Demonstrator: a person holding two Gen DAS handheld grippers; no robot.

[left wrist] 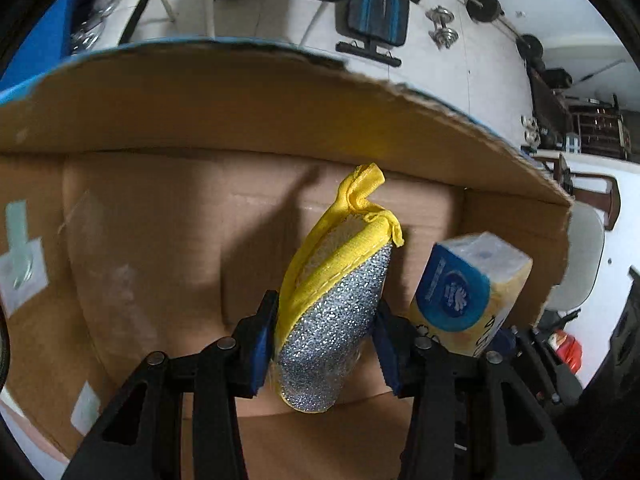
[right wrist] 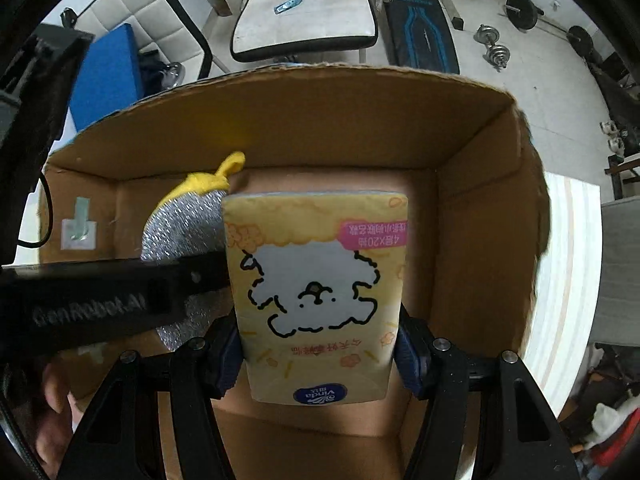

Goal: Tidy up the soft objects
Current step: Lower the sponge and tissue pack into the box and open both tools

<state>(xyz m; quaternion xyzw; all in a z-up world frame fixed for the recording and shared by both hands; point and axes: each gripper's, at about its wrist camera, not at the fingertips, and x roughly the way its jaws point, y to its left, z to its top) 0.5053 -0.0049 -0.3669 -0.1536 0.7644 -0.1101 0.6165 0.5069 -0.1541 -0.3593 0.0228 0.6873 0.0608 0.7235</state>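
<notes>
Inside the open cardboard box [left wrist: 248, 112], both grippers hung side by side. Left gripper [left wrist: 326, 344] had its jaws clamped on a silver glitter scouring pad [left wrist: 336, 320] with yellow trim, held upright. Just beside it, the right gripper [right wrist: 320, 354] pinched a yellow Vinda tissue pack [right wrist: 316, 296], its print upside down.

Right wrist view: the left gripper's black body [right wrist: 112, 300] crosses the silver scouring pad [right wrist: 184, 220], hiding its middle; the tissue pack [right wrist: 320, 292] covers the pad's right edge. Left wrist view: tissue pack [left wrist: 468, 292] blurred, print unreadable.
</notes>
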